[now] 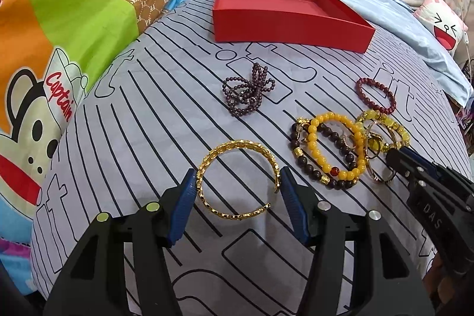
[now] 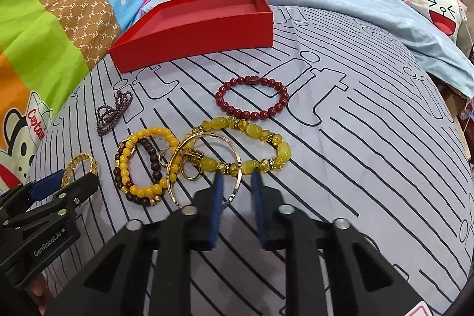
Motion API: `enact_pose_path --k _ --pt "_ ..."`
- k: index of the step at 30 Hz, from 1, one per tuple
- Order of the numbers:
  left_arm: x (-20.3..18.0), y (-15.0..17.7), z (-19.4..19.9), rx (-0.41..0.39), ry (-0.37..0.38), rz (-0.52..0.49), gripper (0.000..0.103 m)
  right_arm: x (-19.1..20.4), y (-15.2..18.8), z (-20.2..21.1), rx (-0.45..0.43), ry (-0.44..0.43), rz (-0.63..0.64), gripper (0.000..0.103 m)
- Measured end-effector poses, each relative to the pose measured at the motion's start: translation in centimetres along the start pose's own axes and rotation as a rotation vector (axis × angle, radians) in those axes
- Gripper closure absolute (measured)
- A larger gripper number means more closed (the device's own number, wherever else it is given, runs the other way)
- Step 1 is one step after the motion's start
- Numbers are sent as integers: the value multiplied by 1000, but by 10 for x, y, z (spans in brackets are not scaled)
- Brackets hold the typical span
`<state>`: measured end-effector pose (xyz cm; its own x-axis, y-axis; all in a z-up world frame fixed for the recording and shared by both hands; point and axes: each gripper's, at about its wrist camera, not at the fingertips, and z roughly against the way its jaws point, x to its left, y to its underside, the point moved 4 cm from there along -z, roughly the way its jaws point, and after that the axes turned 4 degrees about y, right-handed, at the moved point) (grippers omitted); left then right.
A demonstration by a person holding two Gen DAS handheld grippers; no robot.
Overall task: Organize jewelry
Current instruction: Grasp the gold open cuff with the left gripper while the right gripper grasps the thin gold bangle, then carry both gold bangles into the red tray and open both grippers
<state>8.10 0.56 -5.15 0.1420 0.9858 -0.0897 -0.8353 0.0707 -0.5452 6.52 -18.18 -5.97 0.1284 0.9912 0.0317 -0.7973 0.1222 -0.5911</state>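
A gold cuff bangle (image 1: 238,179) lies on the striped bed sheet between the open blue fingers of my left gripper (image 1: 238,181); the pads stand just beside its rim. My right gripper (image 2: 237,178) is open, its fingertips at the near edge of a thin gold bangle (image 2: 204,165) and a yellow-green bead bracelet (image 2: 246,147). Beside them lie a yellow bead bracelet (image 2: 148,165) over a dark bead bracelet (image 2: 154,165), a red bead bracelet (image 2: 253,98) and a purple bead strand (image 1: 247,92). An empty red box (image 1: 284,11) sits at the back.
A cartoon-monkey quilt (image 1: 53,28) rises along the left. A light blue sheet (image 1: 408,28) and a pink cartoon pillow (image 1: 441,25) lie behind and right of the box. The bed drops off at the right edge (image 2: 462,108).
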Motion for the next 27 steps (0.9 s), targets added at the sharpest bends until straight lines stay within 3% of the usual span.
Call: enact_pose_path --k 5,18,27 --pt "-2 0 -1 3 1 -4 49 -3 -2 1 -3 -7 -8 99" --pt "-5 -10 16 -35 18 -8 49 -8 -19 39 -79 -49 -36 99" --pt "-9 -58 33 -107 41 -33 49 -9 -62 54 -147 -83 -22 99"
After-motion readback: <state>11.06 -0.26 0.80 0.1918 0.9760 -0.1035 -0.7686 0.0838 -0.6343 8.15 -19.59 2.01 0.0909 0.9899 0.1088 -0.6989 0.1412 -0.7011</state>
